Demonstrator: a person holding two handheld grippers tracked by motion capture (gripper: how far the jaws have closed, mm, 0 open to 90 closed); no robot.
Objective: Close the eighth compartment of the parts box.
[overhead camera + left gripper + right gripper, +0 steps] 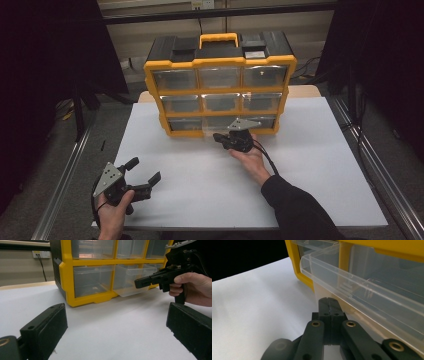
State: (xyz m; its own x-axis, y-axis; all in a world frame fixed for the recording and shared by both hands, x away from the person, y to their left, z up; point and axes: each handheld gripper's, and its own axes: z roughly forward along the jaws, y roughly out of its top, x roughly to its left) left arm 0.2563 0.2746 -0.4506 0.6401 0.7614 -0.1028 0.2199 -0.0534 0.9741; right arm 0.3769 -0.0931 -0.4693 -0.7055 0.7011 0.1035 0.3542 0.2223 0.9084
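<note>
My left gripper sits low over the near-left part of the white table top, jaws spread wide with nothing between them; in the left gripper view both black jaws stand far apart over bare white surface. My right gripper is up at the front of the yellow-framed black plastic organiser cabinet with nine clear drawers, which stands at the far middle of the table, its yellow carry handle on top. In the right gripper view the two jaws meet flush along one seam, with no visible object between them. The tips lie just below the rim of the clear plastic bottom-row middle drawer, which stands pulled partway out of the frame; I cannot tell whether the tips touch it. The left gripper view shows the same drawer jutting forward of its neighbours, with the right gripper and my right hand in front of it. The other drawers sit flush. A black sleeve covers my right forearm.
</note>
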